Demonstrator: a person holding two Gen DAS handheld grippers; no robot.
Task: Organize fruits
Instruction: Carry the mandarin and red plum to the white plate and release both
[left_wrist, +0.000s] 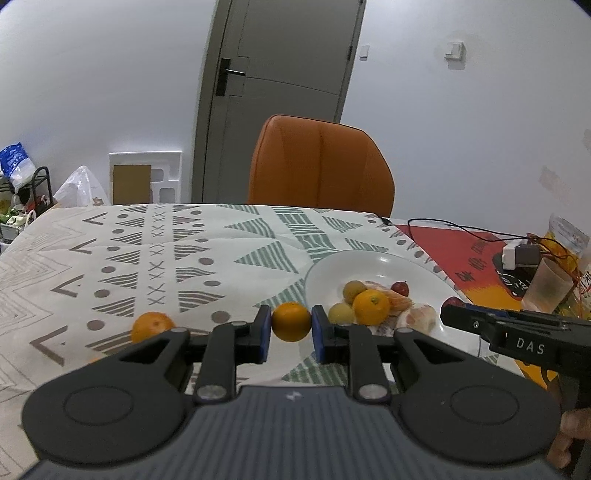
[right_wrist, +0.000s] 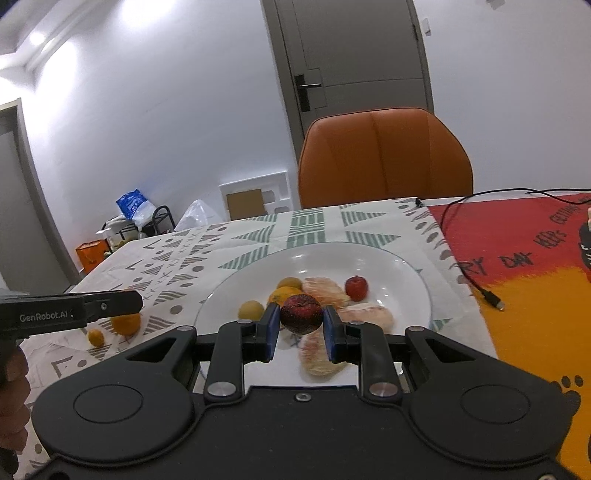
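My left gripper (left_wrist: 291, 325) is shut on an orange (left_wrist: 291, 318), held above the patterned tablecloth just left of the white plate (left_wrist: 373, 260). On the plate lie another orange (left_wrist: 371, 306), two yellow-green fruits (left_wrist: 341, 314), a small red fruit (left_wrist: 400, 288) and peeled citrus segments (left_wrist: 417, 319). My right gripper (right_wrist: 301, 322) is shut on a dark red fruit (right_wrist: 301, 312) over the near side of the plate (right_wrist: 406, 267). The left gripper (right_wrist: 135, 301) shows at the left with an orange (right_wrist: 127, 324) under its fingers.
A loose orange (left_wrist: 151, 326) and a small orange fruit (right_wrist: 96, 336) lie on the cloth left of the plate. An orange chair (left_wrist: 321, 162) stands behind the table. A red-orange mat (right_wrist: 535, 277) with a black cable (right_wrist: 480, 288) and a plastic cup (left_wrist: 546, 291) lie to the right.
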